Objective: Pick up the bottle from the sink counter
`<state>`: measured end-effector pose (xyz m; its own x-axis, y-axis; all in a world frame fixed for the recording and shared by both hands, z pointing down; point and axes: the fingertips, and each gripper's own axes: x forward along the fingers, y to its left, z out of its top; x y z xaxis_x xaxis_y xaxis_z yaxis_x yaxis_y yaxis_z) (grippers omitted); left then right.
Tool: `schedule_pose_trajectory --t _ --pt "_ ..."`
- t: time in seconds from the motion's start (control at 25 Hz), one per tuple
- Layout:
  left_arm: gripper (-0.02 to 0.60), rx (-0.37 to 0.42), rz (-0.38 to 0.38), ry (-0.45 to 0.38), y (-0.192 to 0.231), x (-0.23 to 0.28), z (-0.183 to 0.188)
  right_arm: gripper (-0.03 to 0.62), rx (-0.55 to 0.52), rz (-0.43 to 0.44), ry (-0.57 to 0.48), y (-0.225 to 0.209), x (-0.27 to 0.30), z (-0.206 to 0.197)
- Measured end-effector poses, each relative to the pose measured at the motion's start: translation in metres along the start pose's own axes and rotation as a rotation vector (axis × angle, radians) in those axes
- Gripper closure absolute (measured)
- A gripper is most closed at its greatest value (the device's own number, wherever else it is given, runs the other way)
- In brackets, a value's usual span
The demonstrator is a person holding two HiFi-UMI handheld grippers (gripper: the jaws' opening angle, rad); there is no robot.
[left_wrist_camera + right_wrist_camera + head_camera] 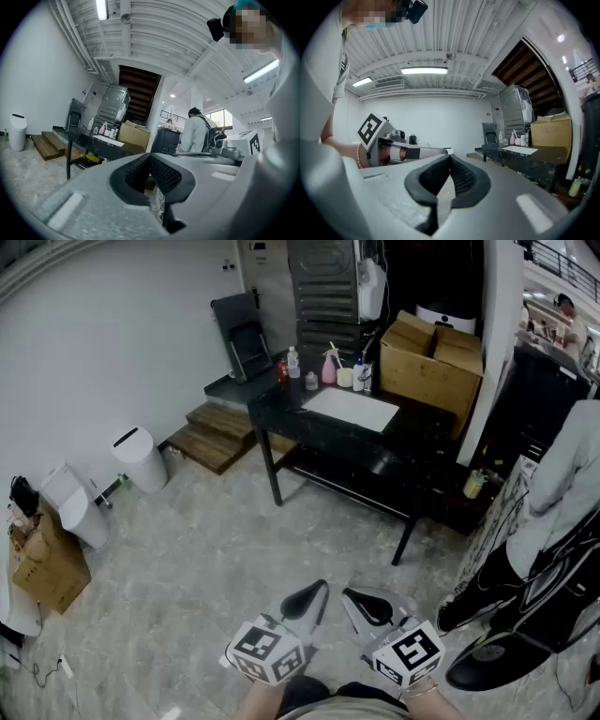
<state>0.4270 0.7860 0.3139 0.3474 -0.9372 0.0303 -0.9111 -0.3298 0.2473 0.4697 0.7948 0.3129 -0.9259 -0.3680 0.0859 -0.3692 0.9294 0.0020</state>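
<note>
A black sink counter (319, 427) with a white basin (352, 409) stands far across the floor. Several bottles line its back edge, among them a clear white-capped bottle (293, 362) and a pink spray bottle (329, 367). They also appear small as the bottles (104, 129) in the left gripper view and the bottles (513, 137) in the right gripper view. My left gripper (317, 589) (150, 156) and right gripper (349, 596) (450, 157) are held level, close to my body and far from the counter. Each has its jaws shut together on nothing.
A cardboard box (433, 360) sits on the counter's right end. A black chair (242, 334) and wooden steps (220, 434) lie to its left, and a white bin (141, 458) stands by the wall. A person in white (562, 493) stands at the right.
</note>
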Motion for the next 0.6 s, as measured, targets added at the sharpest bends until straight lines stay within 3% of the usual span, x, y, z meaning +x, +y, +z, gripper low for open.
schedule_pose_trajectory --t 0.6 --pt "0.575 -0.007 -0.021 -0.008 0.010 -0.001 0.006 0.592 0.073 0.029 -0.067 0.010 0.012 0.006"
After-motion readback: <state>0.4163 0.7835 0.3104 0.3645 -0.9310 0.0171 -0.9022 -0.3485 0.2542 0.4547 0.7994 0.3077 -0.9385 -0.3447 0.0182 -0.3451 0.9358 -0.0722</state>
